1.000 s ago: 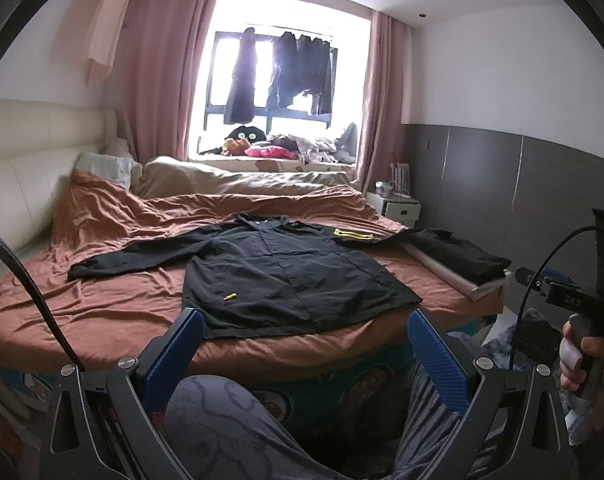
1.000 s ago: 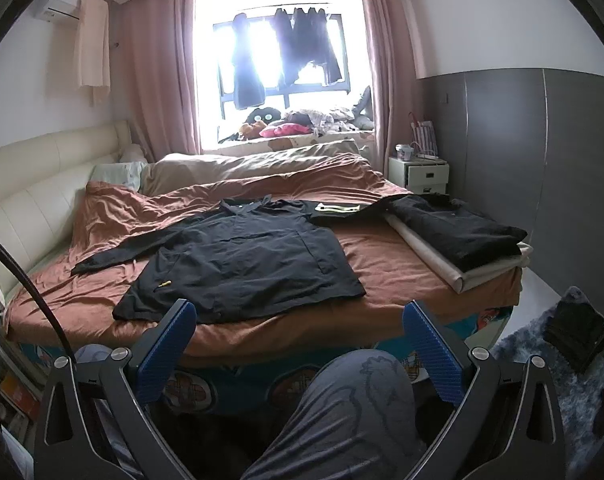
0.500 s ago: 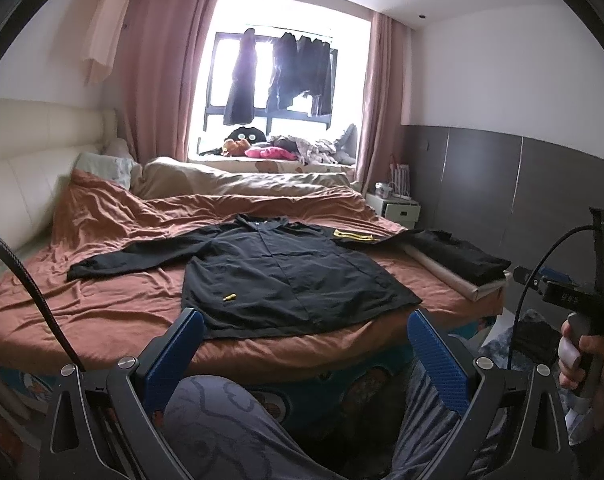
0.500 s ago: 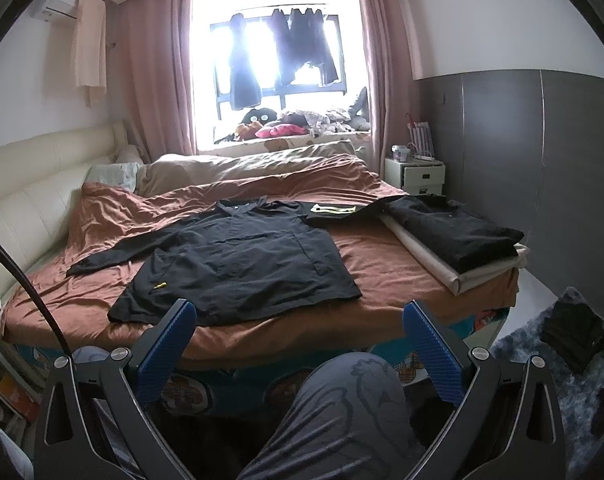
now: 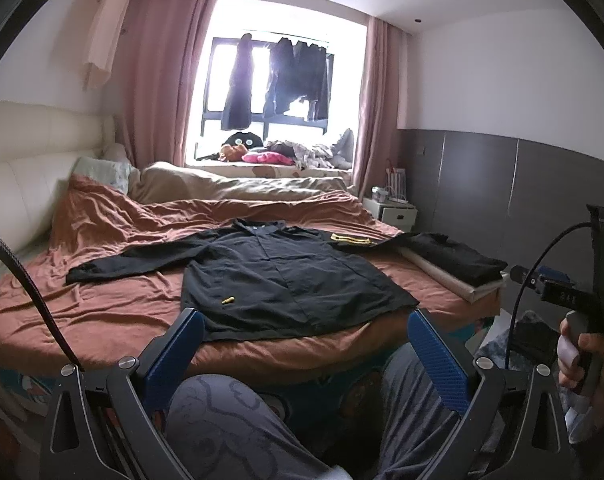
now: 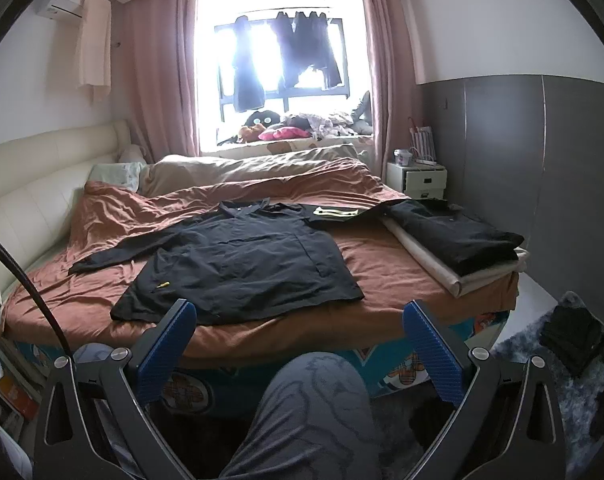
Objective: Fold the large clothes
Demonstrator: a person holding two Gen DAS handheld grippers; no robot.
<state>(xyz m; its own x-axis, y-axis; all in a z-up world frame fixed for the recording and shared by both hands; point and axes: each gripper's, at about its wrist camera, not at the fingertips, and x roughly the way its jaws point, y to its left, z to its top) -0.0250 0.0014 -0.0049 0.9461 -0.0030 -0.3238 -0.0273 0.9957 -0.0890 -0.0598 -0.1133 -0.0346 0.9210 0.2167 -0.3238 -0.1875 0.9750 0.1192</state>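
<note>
A large black long-sleeved shirt [image 5: 286,276] lies spread flat on the rust-brown bed cover [image 5: 114,300], collar toward the window, sleeves out to both sides. It also shows in the right wrist view [image 6: 242,268]. My left gripper [image 5: 305,336] is open and empty, held in front of the bed's near edge, short of the shirt's hem. My right gripper [image 6: 298,328] is open and empty, also in front of the bed edge. The right hand and its gripper handle show at the right of the left wrist view [image 5: 581,320].
A folded black garment [image 6: 453,236] lies on folded cream cloth [image 6: 433,264] at the bed's right side. A white nightstand [image 6: 417,180] stands past it. The person's knees in grey trousers [image 6: 313,412] are under the grippers. A dark rug [image 6: 573,360] lies on the floor to the right.
Both views have shifted only slightly; the right gripper has drifted a little to the right. Both grippers stay open and the shirt has not moved.
</note>
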